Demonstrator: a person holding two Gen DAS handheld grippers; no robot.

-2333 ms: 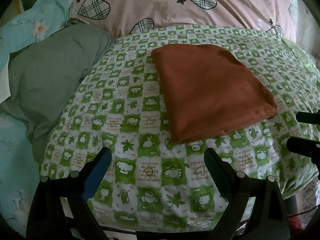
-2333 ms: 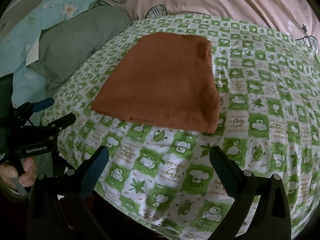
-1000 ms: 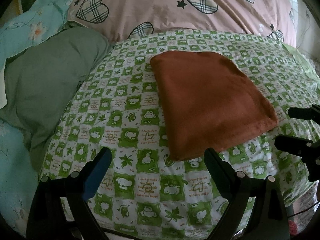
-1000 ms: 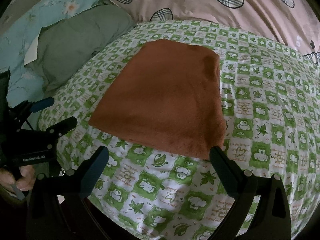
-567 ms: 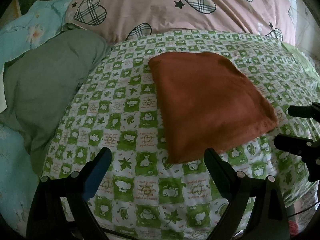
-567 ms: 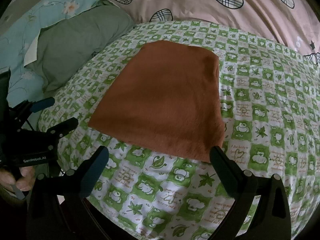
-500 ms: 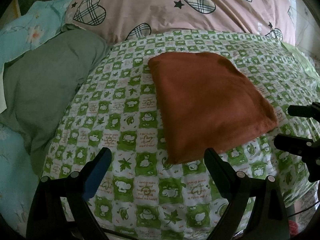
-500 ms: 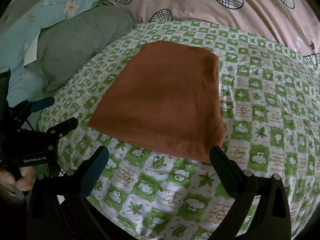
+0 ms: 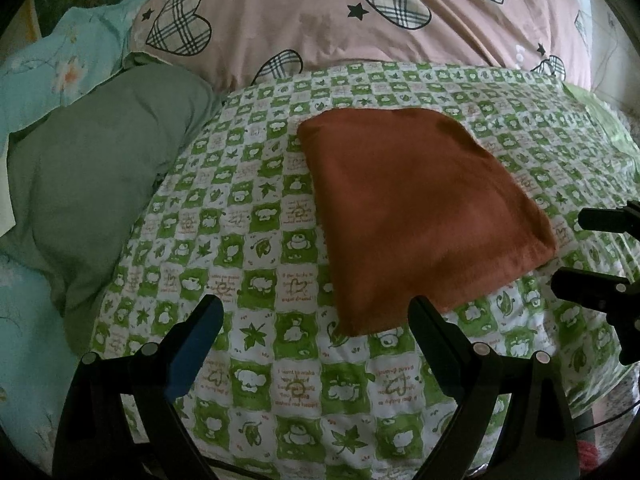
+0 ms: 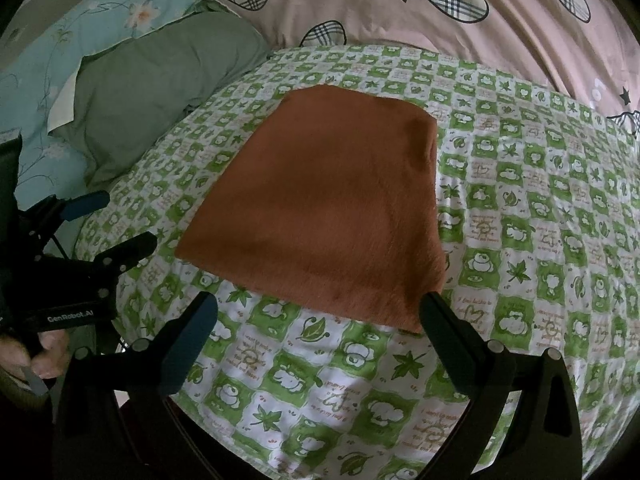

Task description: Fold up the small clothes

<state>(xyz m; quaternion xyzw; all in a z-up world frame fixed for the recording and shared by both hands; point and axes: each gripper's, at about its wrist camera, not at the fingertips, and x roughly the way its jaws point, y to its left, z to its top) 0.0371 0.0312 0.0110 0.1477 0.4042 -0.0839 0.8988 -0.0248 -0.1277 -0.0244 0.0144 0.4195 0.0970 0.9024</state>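
bed (image 9: 280, 380) with green-check sheet fills both views, pink heart quilt (image 9: 360, 20) behind, grey-green pillow (image 9: 100, 168) to the side. rust-orange folded cloth (image 9: 420, 216) lies flat mid-sheet, already a neat rectangle. our left tool (image 9: 316, 320) hangs off its near corner, jaws wide apart, empty. our right tool (image 10: 320, 312) sits at the near edge, jaws also spread, nothing held, one tip just beside the cloth's corner. we judge another fold comes next. risk: pinching only the top layer peels the stack apart; grabbing sheet with the cloth drags both; uneven lifts between tools skew the fold.
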